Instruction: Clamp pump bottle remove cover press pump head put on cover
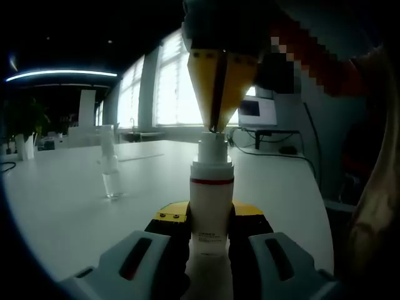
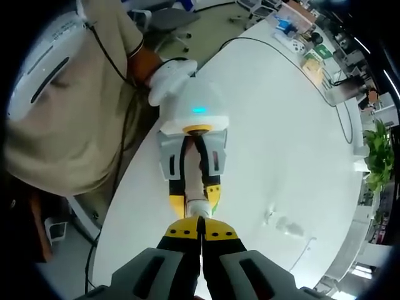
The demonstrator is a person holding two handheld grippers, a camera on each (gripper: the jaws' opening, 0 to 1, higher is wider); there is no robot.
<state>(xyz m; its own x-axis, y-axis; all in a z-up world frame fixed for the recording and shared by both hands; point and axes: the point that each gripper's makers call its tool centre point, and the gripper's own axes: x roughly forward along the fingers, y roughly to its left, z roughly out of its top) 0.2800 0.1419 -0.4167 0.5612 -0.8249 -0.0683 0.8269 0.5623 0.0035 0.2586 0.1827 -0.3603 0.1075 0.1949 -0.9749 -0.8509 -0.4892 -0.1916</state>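
Note:
A white pump bottle [image 1: 211, 206] with a red band at its collar stands upright on the white table [image 1: 69, 206]. My left gripper [image 1: 211, 217] is shut on its body. From above, my right gripper [image 1: 214, 127] comes down with its yellow fingers shut, tips resting on the pump head [image 1: 212, 144]. In the right gripper view I look straight down: the right gripper [image 2: 201, 232] meets the bottle top [image 2: 198, 207], with the left gripper [image 2: 195, 197] clamped around the bottle below. The clear cover [image 1: 110, 170] stands apart on the table, to the left of the bottle, also seen as the clear cover [image 2: 284, 226].
A monitor [image 1: 257, 111] and cables [image 1: 269, 152] sit at the table's far right, where the table edge runs close. A person in a beige shirt [image 2: 62, 112] stands at the table's edge. Boxes [image 2: 312, 59] and a plant [image 2: 378, 156] lie at the far end.

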